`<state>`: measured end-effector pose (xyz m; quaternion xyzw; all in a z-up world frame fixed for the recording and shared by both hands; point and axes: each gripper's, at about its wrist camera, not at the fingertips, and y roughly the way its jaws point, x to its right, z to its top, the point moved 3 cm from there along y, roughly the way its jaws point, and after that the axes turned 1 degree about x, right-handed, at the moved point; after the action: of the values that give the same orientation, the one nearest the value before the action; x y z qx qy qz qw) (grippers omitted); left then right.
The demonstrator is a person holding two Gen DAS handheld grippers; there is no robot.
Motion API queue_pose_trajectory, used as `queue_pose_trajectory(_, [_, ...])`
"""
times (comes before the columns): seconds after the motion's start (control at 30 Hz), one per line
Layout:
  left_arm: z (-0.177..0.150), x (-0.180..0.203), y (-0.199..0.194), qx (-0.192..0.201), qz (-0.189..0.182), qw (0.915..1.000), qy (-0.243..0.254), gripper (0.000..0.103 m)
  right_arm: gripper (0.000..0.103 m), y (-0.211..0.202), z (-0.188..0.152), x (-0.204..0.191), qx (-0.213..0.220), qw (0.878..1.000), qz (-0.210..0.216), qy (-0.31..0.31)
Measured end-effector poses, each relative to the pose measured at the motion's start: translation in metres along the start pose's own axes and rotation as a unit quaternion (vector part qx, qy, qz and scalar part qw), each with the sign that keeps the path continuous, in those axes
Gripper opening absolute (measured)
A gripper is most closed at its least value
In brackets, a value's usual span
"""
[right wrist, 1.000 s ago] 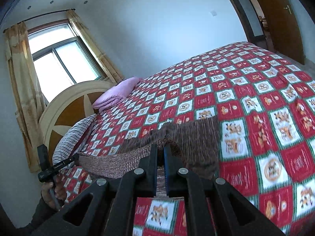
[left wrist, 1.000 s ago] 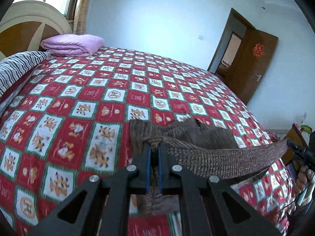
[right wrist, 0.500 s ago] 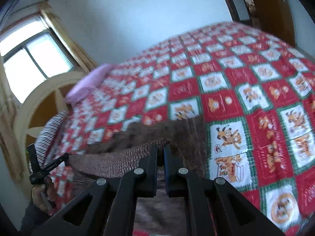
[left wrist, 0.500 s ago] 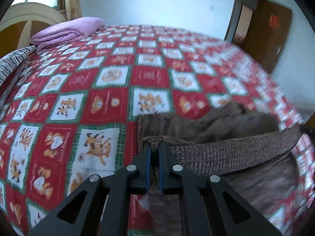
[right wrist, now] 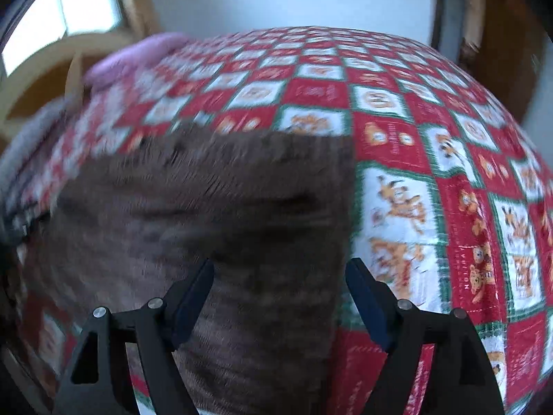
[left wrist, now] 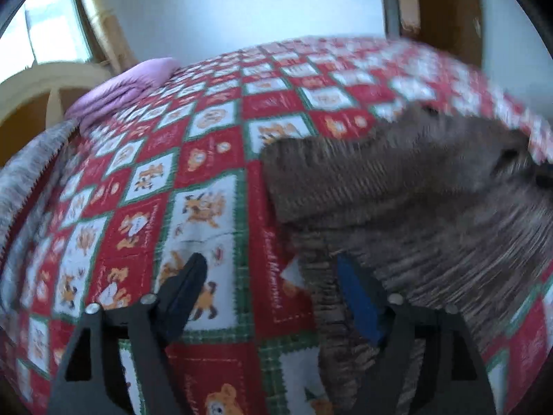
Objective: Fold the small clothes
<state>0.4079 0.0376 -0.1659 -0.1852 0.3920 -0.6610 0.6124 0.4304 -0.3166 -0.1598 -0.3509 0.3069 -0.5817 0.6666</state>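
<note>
left tool (left wrist: 273, 276): my jaws have just been opening and now stand wide; the garment's corner lies against the inner face of the right-hand finger, not pinched, and the other finger is over bare bedspread.
right tool (right wrist: 280, 276): jaws have just been opening, now wide, with cloth lying between them and neither pad pressing on it.
garment (right wrist: 207, 207): brown knit, let go, spread on the bedspread (left wrist: 207, 180) near my edge of the bed.
which way it lies: to the right of my left tool, to the left of my right tool, so it sits between my two hands.
long axis: seems to run across, from one tool to the other; blur leaves me unsure.
nearer hand: right tool is squarely over the cloth; left only at its corner.
next, I judge: pick an edge and fold it across.
</note>
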Motion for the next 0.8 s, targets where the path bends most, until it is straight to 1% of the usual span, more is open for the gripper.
queue_pose_trajectory(0.03, [0.005, 0.007, 0.007, 0.003, 0.028, 0.9994, 0.021, 0.086, 0.079, 0.005, 0.001, -0.006, -0.007, 1.000, -0.020, -0.022])
queue_pose_trajectory(0.07, [0.011, 0.009, 0.011, 0.007, 0.042, 0.9988, 0.024, 0.086, 0.079, 0.009, 0.006, -0.010, -0.003, 0.998, -0.045, -0.043])
queue_pose_trajectory(0.13, [0.033, 0.002, 0.025, 0.011, 0.079, 0.9968, 0.008, 0.086, 0.079, 0.015, 0.029, -0.008, 0.013, 0.996, -0.071, -0.048])
queue_pose_trajectory(0.17, [0.044, -0.006, 0.033, 0.016, 0.112, 0.9936, -0.001, 0.087, 0.079, 0.017, 0.050, 0.001, 0.032, 0.993, -0.101, -0.043])
queue_pose_trajectory(0.2, [0.053, -0.018, 0.041, 0.016, 0.150, 0.9884, -0.015, 0.087, 0.079, 0.015, 0.068, 0.013, 0.058, 0.987, -0.147, -0.029])
queue_pose_trajectory(0.23, [0.059, -0.034, 0.052, 0.000, 0.169, 0.9845, -0.047, 0.086, 0.079, 0.009, 0.084, 0.028, 0.087, 0.980, -0.180, 0.000])
queue_pose_trajectory(0.27, [0.059, -0.046, 0.059, -0.017, 0.165, 0.9829, -0.080, 0.086, 0.079, 0.000, 0.096, 0.043, 0.110, 0.977, -0.177, 0.041])
queue_pose_trajectory(0.3, [0.057, -0.059, 0.064, -0.036, 0.152, 0.9807, -0.118, 0.086, 0.079, -0.006, 0.102, 0.053, 0.118, 0.979, -0.150, 0.078])
queue_pose_trajectory(0.33, [0.052, -0.069, 0.065, -0.051, 0.133, 0.9781, -0.152, 0.086, 0.079, -0.008, 0.102, 0.056, 0.115, 0.980, -0.134, 0.089])
queue_pose_trajectory(0.37, [0.045, -0.075, 0.065, -0.055, 0.111, 0.9776, -0.170, 0.086, 0.079, -0.009, 0.099, 0.054, 0.110, 0.983, -0.118, 0.085])
queue_pose_trajectory(0.4, [0.038, -0.077, 0.063, -0.054, 0.103, 0.9780, -0.173, 0.087, 0.079, -0.009, 0.094, 0.050, 0.108, 0.985, -0.112, 0.069])
queue_pose_trajectory(0.47, [0.022, -0.081, 0.060, -0.056, 0.108, 0.9781, -0.169, 0.087, 0.079, -0.008, 0.076, 0.039, 0.104, 0.989, -0.103, 0.026])
queue_pose_trajectory(0.53, [0.012, -0.082, 0.051, -0.047, 0.094, 0.9784, -0.178, 0.087, 0.079, -0.006, 0.061, 0.032, 0.101, 0.991, -0.083, 0.006])
queue_pose_trajectory(0.6, [0.011, -0.082, 0.042, -0.038, 0.085, 0.9784, -0.185, 0.087, 0.079, -0.008, 0.051, 0.020, 0.105, 0.993, -0.049, -0.003])
queue_pose_trajectory(0.63, [0.014, -0.078, 0.039, -0.031, 0.079, 0.9794, -0.183, 0.087, 0.079, -0.005, 0.051, 0.011, 0.101, 0.994, -0.031, -0.019])
queue_pose_trajectory(0.73, [0.022, -0.058, 0.024, -0.001, 0.052, 0.9866, -0.154, 0.087, 0.079, -0.003, 0.057, -0.014, 0.100, 0.992, -0.029, -0.074])
queue_pose_trajectory(0.8, [0.026, -0.044, 0.011, 0.030, 0.030, 0.9917, -0.121, 0.091, 0.079, 0.006, 0.064, -0.022, 0.090, 0.990, -0.052, -0.097])
